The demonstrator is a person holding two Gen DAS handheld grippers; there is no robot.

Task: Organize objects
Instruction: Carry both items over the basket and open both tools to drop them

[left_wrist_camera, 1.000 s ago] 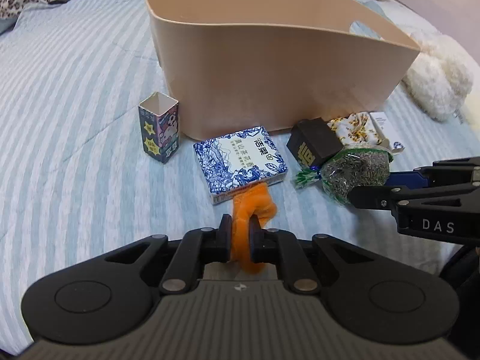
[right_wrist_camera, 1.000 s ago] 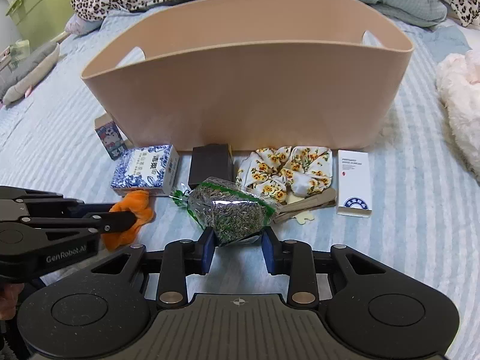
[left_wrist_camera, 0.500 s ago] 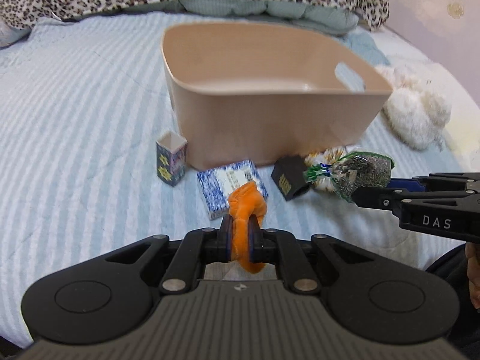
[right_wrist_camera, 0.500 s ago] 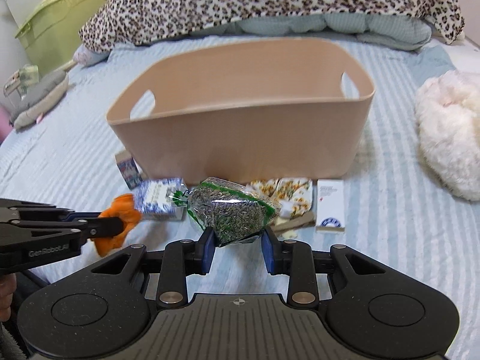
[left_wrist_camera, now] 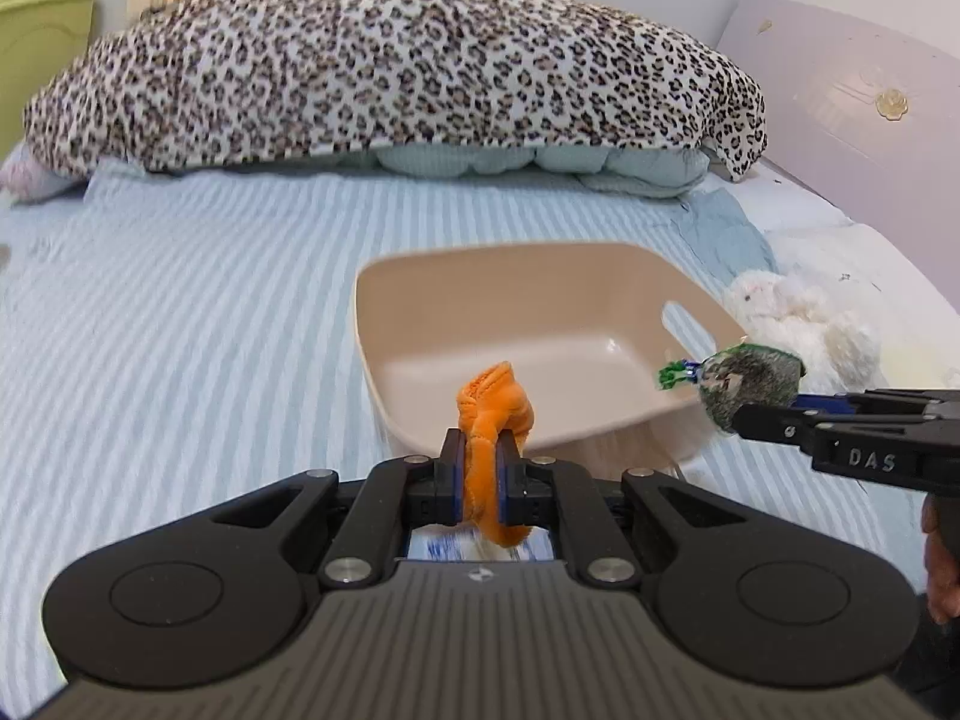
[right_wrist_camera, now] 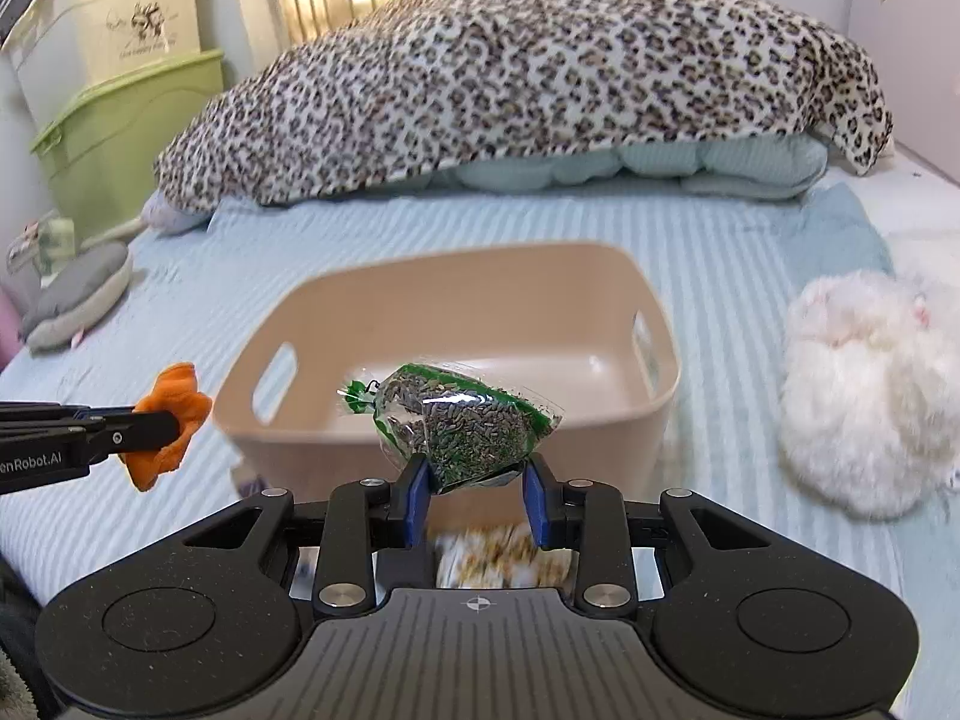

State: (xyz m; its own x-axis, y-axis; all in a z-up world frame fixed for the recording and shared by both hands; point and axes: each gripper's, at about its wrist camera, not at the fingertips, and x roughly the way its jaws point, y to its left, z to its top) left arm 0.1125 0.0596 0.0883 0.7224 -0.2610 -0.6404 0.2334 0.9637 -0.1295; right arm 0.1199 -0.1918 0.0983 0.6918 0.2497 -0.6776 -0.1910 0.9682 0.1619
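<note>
A beige plastic tub (left_wrist_camera: 540,324) (right_wrist_camera: 456,324) with handle cut-outs sits on the striped bed, its inside bare. My left gripper (left_wrist_camera: 480,468) is shut on an orange scrunchie (left_wrist_camera: 495,414), held in the air near the tub's front rim; it also shows in the right wrist view (right_wrist_camera: 171,420). My right gripper (right_wrist_camera: 477,480) is shut on a clear bag of dried lavender (right_wrist_camera: 462,426), held above the tub's front wall; the bag also shows in the left wrist view (left_wrist_camera: 744,384). A blue-white box (left_wrist_camera: 480,546) and a floral scrunchie (right_wrist_camera: 498,552) lie blurred below the grippers.
A white plush toy (right_wrist_camera: 870,396) lies right of the tub. A leopard-print blanket (left_wrist_camera: 390,60) over pillows fills the head of the bed. Green and white storage bins (right_wrist_camera: 120,108) stand left of the bed. A grey cushion (right_wrist_camera: 78,294) lies at the left edge.
Both grippers have risen from the bed with their objects and now look down into the tub. The boxes and floral scrunchie in front of the tub have dropped out of view below.
</note>
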